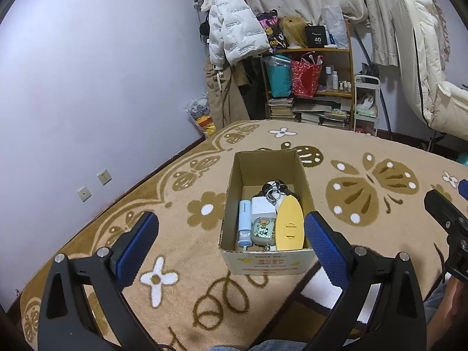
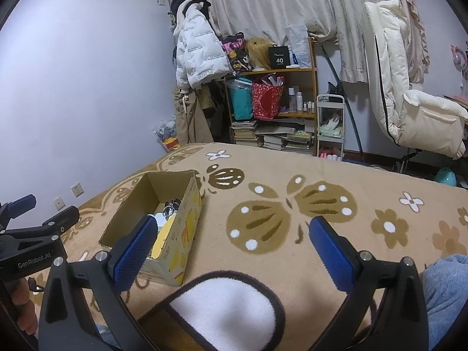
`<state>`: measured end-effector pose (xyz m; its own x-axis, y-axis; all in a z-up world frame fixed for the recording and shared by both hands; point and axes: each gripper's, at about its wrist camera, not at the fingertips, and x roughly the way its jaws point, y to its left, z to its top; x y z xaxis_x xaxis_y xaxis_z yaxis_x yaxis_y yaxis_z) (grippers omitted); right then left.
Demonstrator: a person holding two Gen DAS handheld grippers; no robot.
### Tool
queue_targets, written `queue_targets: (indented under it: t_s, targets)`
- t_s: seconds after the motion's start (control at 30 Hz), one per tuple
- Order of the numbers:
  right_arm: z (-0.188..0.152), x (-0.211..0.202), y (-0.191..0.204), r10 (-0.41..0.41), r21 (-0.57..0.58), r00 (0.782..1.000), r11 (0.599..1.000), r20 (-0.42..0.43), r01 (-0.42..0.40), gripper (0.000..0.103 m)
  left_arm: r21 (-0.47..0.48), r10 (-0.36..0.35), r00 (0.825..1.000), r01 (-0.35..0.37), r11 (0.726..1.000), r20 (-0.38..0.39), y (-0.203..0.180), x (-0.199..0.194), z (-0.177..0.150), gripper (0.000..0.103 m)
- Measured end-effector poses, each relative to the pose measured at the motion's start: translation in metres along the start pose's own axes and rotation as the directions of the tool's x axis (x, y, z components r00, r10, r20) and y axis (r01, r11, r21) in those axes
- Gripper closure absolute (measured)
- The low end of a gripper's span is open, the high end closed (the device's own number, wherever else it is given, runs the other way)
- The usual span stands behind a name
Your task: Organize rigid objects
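Both tongs are hovering wide apart and holding nothing. The box [image 1: 264,204] is sitting straight ahead of the left tongs [image 1: 231,234], its long axis running away from them, items already lying inside. It is lying forward-left of the right tongs [image 2: 231,242], so the left looks nearer.

Matt cardboard box [image 1: 264,201] on a fuzzy pile blanket [image 1: 380,234]; gripper pads [image 1: 137,242] are dimpled blue rubber (black plastic arms).
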<state>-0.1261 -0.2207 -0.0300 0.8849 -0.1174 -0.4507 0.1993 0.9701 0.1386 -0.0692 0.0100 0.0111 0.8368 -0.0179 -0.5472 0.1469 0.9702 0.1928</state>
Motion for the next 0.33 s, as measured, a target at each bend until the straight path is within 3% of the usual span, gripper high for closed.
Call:
queue_targets:
  t_s: [0.33]
  targets:
    - [-0.0022, -0.0008, -0.0009, -0.009, 0.007, 1.0, 1.0, 0.009, 0.009, 0.0, -0.006, 0.006, 1.0, -0.006, 1.0, 0.005, 0.0008, -0.0009, -0.0024, 0.004]
